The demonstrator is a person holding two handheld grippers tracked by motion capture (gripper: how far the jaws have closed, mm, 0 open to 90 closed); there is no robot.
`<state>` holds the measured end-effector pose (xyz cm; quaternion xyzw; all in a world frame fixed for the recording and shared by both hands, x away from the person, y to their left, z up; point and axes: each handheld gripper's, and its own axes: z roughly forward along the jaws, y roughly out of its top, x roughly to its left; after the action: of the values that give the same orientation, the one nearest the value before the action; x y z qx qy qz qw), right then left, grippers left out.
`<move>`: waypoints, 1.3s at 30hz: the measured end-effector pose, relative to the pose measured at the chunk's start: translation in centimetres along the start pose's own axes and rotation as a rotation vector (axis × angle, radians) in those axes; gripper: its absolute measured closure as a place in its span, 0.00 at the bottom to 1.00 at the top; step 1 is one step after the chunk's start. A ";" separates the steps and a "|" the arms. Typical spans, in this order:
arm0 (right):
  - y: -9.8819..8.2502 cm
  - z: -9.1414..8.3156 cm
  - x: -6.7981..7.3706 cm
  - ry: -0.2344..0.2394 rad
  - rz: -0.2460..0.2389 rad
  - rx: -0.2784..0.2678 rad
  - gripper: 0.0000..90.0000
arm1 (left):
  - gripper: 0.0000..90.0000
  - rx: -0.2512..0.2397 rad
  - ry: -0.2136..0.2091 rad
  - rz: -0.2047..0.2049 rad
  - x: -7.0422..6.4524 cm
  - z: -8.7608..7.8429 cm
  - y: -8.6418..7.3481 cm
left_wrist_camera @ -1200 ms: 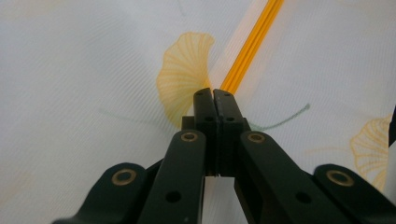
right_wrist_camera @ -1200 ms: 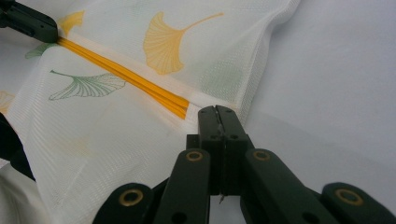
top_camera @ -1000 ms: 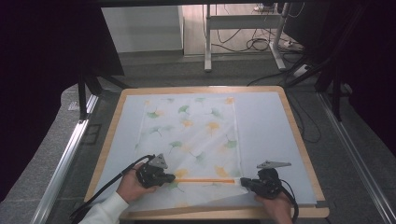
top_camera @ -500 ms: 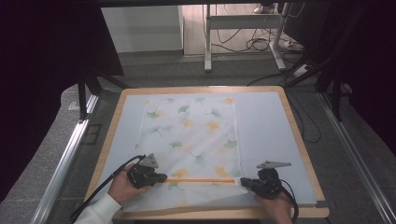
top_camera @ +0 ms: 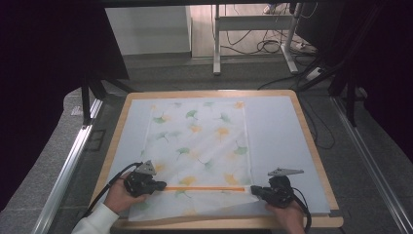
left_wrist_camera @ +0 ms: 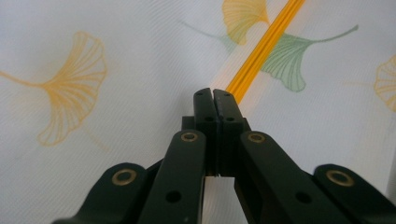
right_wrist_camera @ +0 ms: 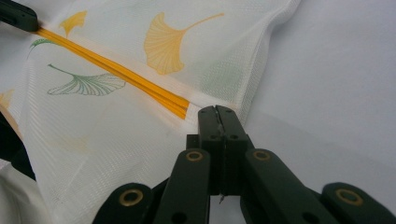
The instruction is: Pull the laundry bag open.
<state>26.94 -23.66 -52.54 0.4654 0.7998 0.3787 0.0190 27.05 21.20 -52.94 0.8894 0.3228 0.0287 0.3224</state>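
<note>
Grey floor [top_camera: 185,73] (cables trailing), white desk legs [top_camera: 216,39] behind.

The left gripper [left_wrist_camera: 212,93] covers the near end of the orange zipper [left_wrist_camera: 264,46], so any pull tab is hidden. The mesh bag [right_wrist_camera: 116,135] runs off the right gripper view's left edge. Both forearms leave the high view's bottom edge.

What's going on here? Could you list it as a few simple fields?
Setting: wooden-edged table with a pale mat
Item: white mesh bag printed with ginkgo leaves, lying flat
Zipper: orange zipper across the near end
Left gripper: shut at the zipper's left end
Right gripper: shut on the bag's fabric at the zipper's right end
</note>
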 end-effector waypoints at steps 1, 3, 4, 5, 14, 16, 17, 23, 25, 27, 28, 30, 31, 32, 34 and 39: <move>0.0 0.0 0.0 0.000 0.000 0.000 1.00 | 1.00 -0.001 0.001 -0.004 0.1 -0.1 -0.1; 0.0 0.0 0.0 -0.001 -0.001 0.000 1.00 | 1.00 -0.001 0.005 -0.007 0.1 -0.2 -0.3; 0.0 0.0 0.0 -0.001 -0.001 0.000 1.00 | 1.00 -0.003 0.007 -0.008 0.2 -0.3 -0.4; 0.0 0.0 0.0 -0.001 -0.001 -0.001 1.00 | 1.00 -0.003 0.008 -0.010 0.3 -0.3 -0.4; 0.0 0.0 0.0 0.000 -0.002 -0.001 1.00 | 1.00 -0.006 0.014 -0.025 0.8 -0.9 -1.1; 0.0 0.0 0.0 0.000 -0.002 -0.001 1.00 | 1.00 -0.007 0.015 -0.029 0.9 -1.0 -1.3; 0.0 0.0 0.0 -0.001 -0.002 -0.001 1.00 | 1.00 -0.008 0.014 -0.030 0.9 -1.0 -1.4; 0.0 0.0 0.0 -0.001 -0.003 -0.001 1.00 | 1.00 -0.008 0.020 -0.038 1.2 -1.3 -1.7; 0.0 0.0 0.0 -0.001 -0.002 -0.001 1.00 | 1.00 -0.010 0.020 -0.041 1.3 -1.5 -1.9; 0.0 0.0 0.0 -0.001 -0.002 -0.002 1.00 | 1.00 -0.008 0.024 -0.045 1.4 -1.6 -2.0; 0.0 0.0 0.0 -0.002 -0.003 -0.001 1.00 | 1.00 -0.009 0.025 -0.046 1.4 -1.7 -2.1; 0.0 0.0 0.0 -0.002 -0.002 -0.001 1.00 | 1.00 -0.010 0.028 -0.049 1.5 -1.8 -2.3; 0.0 0.0 0.0 -0.002 -0.002 -0.002 1.00 | 1.00 -0.009 0.029 -0.051 1.6 -1.9 -2.4; 0.0 0.0 0.0 -0.002 -0.002 -0.001 1.00 | 1.00 -0.010 0.030 -0.052 1.6 -1.9 -2.4; 0.0 0.0 0.0 -0.002 -0.002 -0.001 1.00 | 1.00 -0.009 0.032 -0.054 1.7 -2.0 -2.6; 0.0 0.0 0.0 -0.002 -0.002 -0.002 1.00 | 1.00 -0.009 0.034 -0.060 2.0 -2.3 -2.9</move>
<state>26.92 -23.64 -52.55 0.4650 0.7999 0.3788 0.0204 26.40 25.34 -53.16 0.8771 0.3548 0.0357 0.3217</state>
